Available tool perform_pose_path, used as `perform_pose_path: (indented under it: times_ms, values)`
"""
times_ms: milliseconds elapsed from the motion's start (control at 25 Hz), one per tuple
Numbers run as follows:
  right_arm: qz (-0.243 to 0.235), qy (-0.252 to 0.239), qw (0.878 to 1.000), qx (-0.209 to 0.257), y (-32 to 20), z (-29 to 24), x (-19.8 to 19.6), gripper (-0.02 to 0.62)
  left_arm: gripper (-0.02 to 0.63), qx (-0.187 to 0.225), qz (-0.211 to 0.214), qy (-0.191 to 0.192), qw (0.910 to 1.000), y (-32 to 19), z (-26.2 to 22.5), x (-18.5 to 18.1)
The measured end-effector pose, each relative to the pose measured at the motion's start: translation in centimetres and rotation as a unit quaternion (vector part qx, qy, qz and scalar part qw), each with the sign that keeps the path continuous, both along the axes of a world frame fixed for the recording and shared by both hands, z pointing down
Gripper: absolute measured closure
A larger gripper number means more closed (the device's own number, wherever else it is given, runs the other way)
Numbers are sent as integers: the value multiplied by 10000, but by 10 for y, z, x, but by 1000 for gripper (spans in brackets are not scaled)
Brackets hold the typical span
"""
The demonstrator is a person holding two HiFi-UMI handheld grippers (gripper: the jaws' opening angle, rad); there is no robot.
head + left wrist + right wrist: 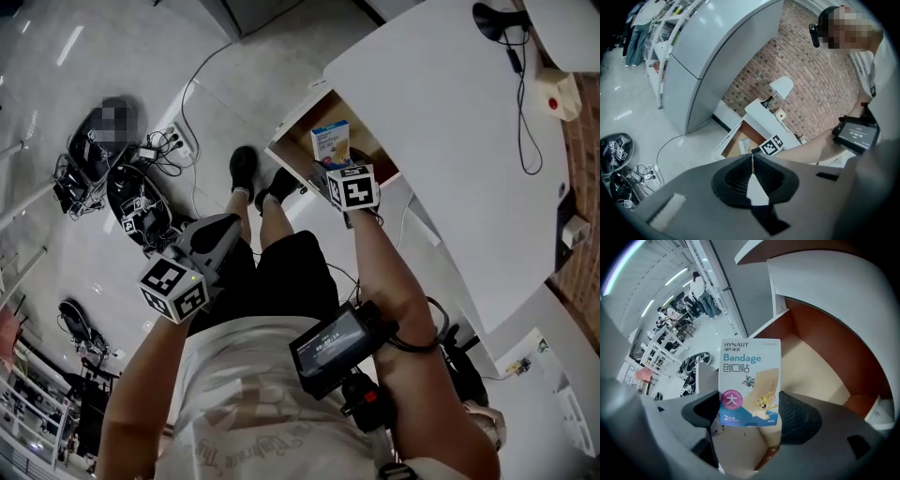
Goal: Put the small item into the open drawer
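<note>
The right gripper (750,414) is clenched on a bandage box (750,380). Its two dark pads press the box's lower side edges, and the box stands upright with its printed face toward the gripper's camera. The box hangs over the open drawer (820,376), close to the drawer's near corner. I can't tell whether its bottom edge touches the drawer floor.

Beyond the box, the pale drawer floor lies bare up to the reddish-brown side wall and the back, so there is room on that side. The white tabletop (450,122) overhangs the rear of the drawer. Its straight edge runs just behind the box, and only the pulled-out front part of the drawer is open from above. The drawer's white front rim makes the other boundary.

The person's dark shoes (244,169) stand on the floor just outside that rim. Past them, well away from the drawer, a tangle of cables (159,145) and a power strip lie on the shiny floor (94,56).

The left gripper (752,164) is held well apart from the drawer, out over the floor on the drawer-front side, beside the person's thigh. Its jaws are pressed together with nothing between them. From there its camera looks across at the drawer, where the box shows as a pale patch inside, just by the right gripper's marker cube.
</note>
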State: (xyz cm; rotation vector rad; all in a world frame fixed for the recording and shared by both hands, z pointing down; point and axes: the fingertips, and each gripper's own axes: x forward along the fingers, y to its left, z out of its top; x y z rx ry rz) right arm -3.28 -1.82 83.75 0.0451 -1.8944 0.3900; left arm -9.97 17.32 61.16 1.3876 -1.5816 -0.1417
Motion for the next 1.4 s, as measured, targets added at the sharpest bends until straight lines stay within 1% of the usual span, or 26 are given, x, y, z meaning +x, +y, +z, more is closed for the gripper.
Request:
perform_pose_path:
  times_ms: [160, 280, 520, 680, 880, 1040, 1280, 1400]
  values:
    - [-95, 345, 9993, 147, -7, 17, 9, 235, 591, -16, -100, 52, 9999, 3, 4, 5]
    - [-253, 559, 9978, 262, -10, 28, 14, 235, 591, -44, -167, 109, 9998, 4, 10, 11]
    - [-584, 764, 9947, 350, -13, 54, 19, 235, 591, -94, -269, 223, 9993, 6, 20, 24]
    - [-723, 1010, 9909, 516, -21, 72, 21, 235, 591, -153, -374, 284, 9988, 13, 31, 28]
    - [-1138, 1326, 9815, 781, -23, 82, 23, 235, 591, -270, -441, 418, 9978, 27, 41, 38]
    - [-1355, 1343, 9766, 997, -29, 89, 15, 235, 591, -298, -510, 441, 9973, 33, 46, 37]
    - [-1223, 1507, 9719, 1335, -49, 98, 11, 235, 591, -327, -514, 466, 9971, 36, 53, 37]
    - [-1437, 1562, 9638, 1611, -53, 101, 11, 235, 591, -336, -495, 484, 9970, 37, 57, 37]
